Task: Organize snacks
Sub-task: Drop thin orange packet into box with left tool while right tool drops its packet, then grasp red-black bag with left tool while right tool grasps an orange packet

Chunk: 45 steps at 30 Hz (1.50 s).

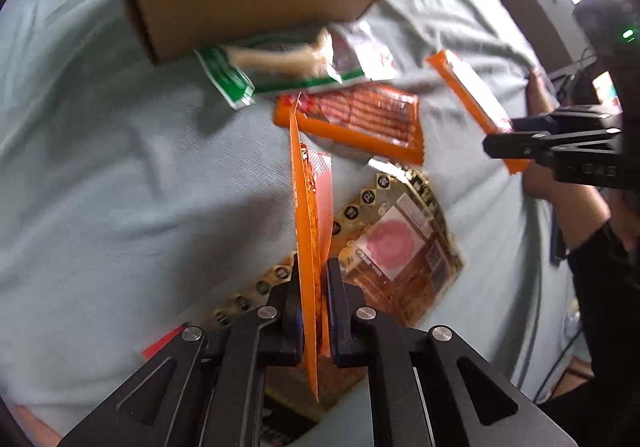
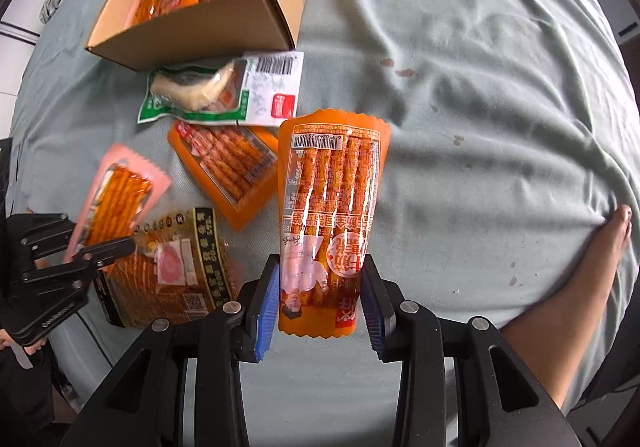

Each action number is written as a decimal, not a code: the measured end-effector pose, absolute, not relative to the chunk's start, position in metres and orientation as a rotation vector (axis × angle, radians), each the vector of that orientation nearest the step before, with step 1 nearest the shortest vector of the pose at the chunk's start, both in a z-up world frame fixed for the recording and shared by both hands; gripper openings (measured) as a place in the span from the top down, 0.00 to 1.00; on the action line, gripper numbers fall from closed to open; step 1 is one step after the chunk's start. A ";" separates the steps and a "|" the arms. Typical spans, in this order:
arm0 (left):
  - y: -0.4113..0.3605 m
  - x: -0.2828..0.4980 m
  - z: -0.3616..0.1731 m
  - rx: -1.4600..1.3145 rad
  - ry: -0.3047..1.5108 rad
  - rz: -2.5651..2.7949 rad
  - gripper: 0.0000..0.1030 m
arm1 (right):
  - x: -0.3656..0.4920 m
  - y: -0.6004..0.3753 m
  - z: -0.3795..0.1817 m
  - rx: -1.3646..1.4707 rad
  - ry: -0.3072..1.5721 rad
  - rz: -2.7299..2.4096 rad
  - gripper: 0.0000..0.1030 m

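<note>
Clamped edge-on in the left gripper (image 1: 314, 321): pink-edged snack packet (image 2: 116, 195), lifted above the gold-and-black packet (image 1: 400, 243). Pinched by its sides in the right gripper (image 2: 320, 311): orange stick-snack packet (image 2: 332, 215) (barcode end away from camera), raised over grey-green cloth (image 2: 480, 95). Beyond, on the cloth: part-filled cardboard box (image 2: 208, 31), green-trimmed packet (image 2: 216, 91), another orange packet (image 2: 232, 167).

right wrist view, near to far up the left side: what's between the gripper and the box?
Gold-black snack pack → flat orange stick pack → green-white pack → cardboard box.
</note>
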State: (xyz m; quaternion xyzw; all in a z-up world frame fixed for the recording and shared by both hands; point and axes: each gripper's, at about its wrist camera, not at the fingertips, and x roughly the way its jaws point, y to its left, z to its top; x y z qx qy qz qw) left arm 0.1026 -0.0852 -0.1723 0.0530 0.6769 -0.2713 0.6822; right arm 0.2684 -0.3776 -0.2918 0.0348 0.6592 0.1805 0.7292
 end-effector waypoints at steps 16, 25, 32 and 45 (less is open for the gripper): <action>-0.084 0.193 -0.046 -0.152 1.003 -0.468 0.08 | 0.267 -0.382 -0.296 0.084 1.456 0.363 0.65; -0.027 0.172 -0.134 -0.099 1.223 -0.277 0.07 | 0.277 -0.401 -0.244 0.235 1.229 0.323 0.65; -0.011 0.136 -0.127 0.017 1.183 -0.288 0.07 | 0.296 -0.379 -0.159 0.456 0.985 0.456 0.61; -0.004 0.106 -0.119 0.222 1.150 -0.377 0.07 | 0.296 -0.358 -0.254 0.134 1.239 0.259 0.13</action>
